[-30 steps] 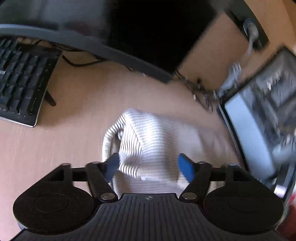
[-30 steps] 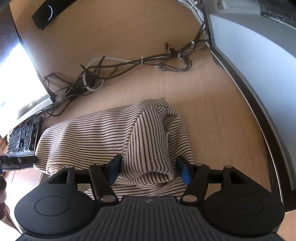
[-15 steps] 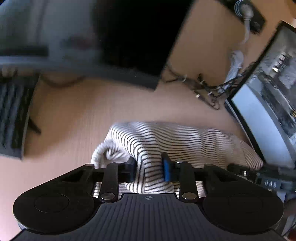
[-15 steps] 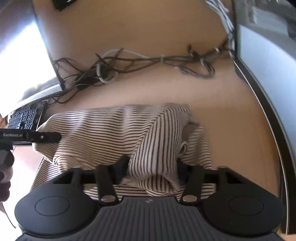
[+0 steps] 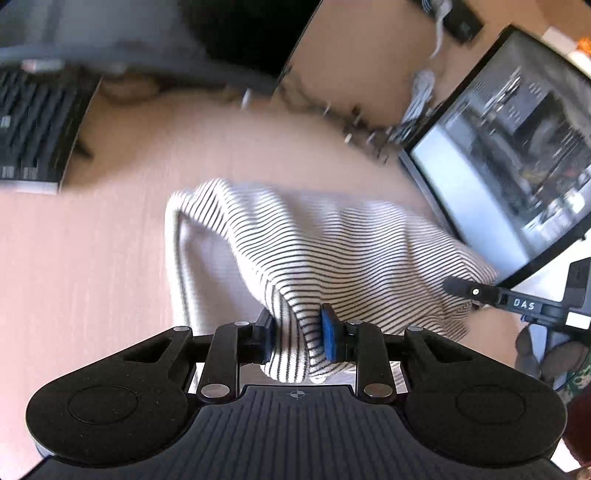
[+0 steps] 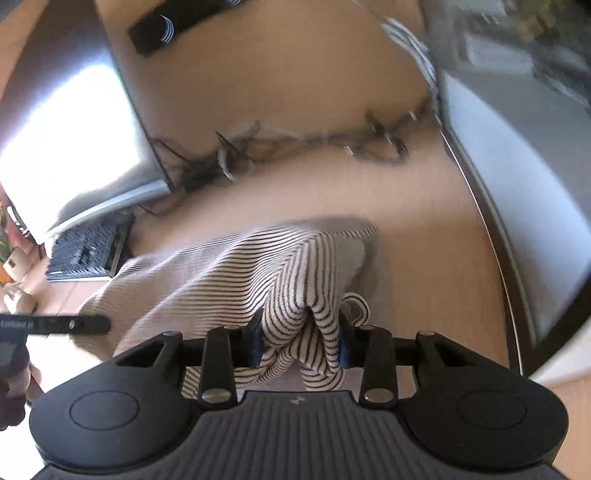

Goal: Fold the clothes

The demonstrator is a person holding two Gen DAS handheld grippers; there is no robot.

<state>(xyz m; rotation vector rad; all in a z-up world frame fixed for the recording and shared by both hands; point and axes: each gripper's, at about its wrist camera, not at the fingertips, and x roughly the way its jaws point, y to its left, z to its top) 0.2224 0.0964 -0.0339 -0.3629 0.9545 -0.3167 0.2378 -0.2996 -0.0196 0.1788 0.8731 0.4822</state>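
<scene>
A white garment with thin black stripes [image 5: 332,243] lies bunched on the wooden desk [image 5: 92,258]. My left gripper [image 5: 297,338] is shut on a pinched fold at its near left end. The cloth is pulled up off the desk there. In the right wrist view the same striped garment [image 6: 229,273] stretches leftward, and my right gripper [image 6: 299,341] is shut on a thick bunch of its near right end. Each gripper shows at the edge of the other's view: the right gripper's finger [image 5: 476,291] at the right, the left gripper's finger [image 6: 70,325] at the left.
A black keyboard [image 5: 33,129] sits at the left under a dark monitor [image 5: 229,33]. Another monitor [image 5: 517,158] stands at the right, its screen [image 6: 517,192] close beside the garment. Tangled cables [image 6: 295,147] run along the back of the desk.
Both grippers have closed on the garment, one at each end. They have lifted the gripped folds, pulling the cloth taut between them, and both views have shifted.
</scene>
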